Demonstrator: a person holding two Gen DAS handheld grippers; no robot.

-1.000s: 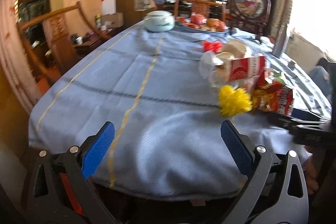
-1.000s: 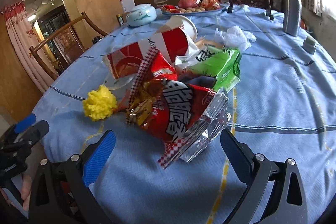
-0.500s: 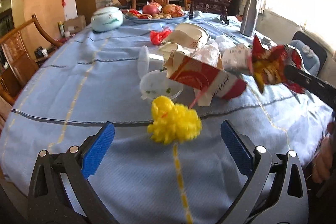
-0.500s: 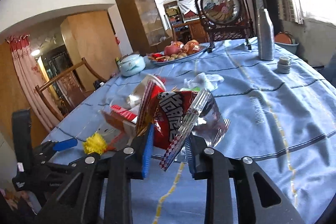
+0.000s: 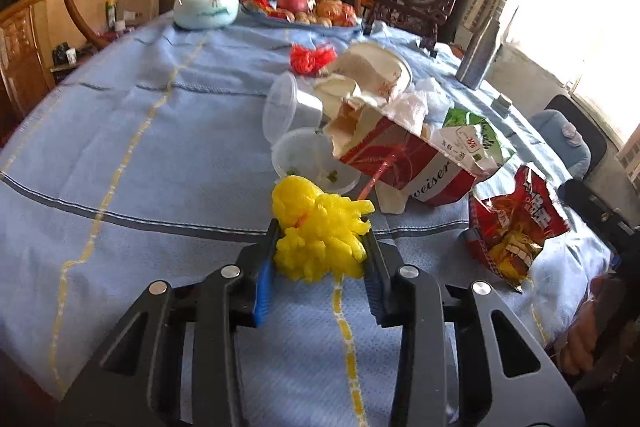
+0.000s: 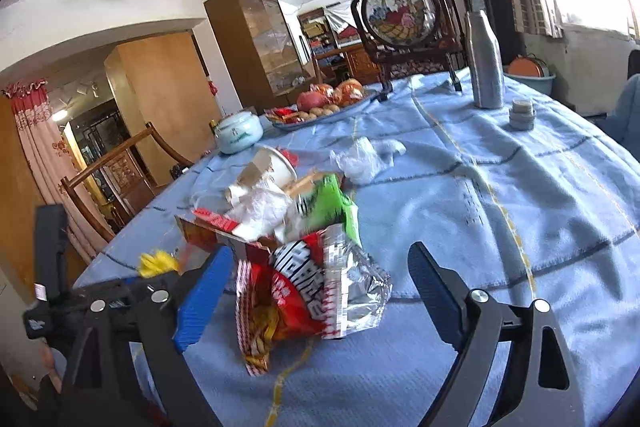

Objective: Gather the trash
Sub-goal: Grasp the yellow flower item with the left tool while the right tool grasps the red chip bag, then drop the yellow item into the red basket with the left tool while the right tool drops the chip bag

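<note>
A blue tablecloth holds litter. The left gripper is closing, pads against a yellow wad. The right gripper is opening around a red snack bag.

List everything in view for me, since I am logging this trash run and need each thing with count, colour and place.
pompom: 1, yellow, between the closing left jaws.
snack bag: 1, red, between the opening right jaws, not pressed.
carton: 1, red and white, mid-table.
green bag: 1, beside the carton.
tubs: 2, clear, left of the carton.
paper bowl: 1, white, behind the carton.
tissue: 1, white, past the pile.
red scrap: 1, behind the tubs.
jar: 1, pale green, far side.
fruit plate: 1, far side.
bottle: 1, silver, far right.
tablecloth: 1, blue.
left gripper: black, blue pads.
right gripper: black, blue pads.
</note>
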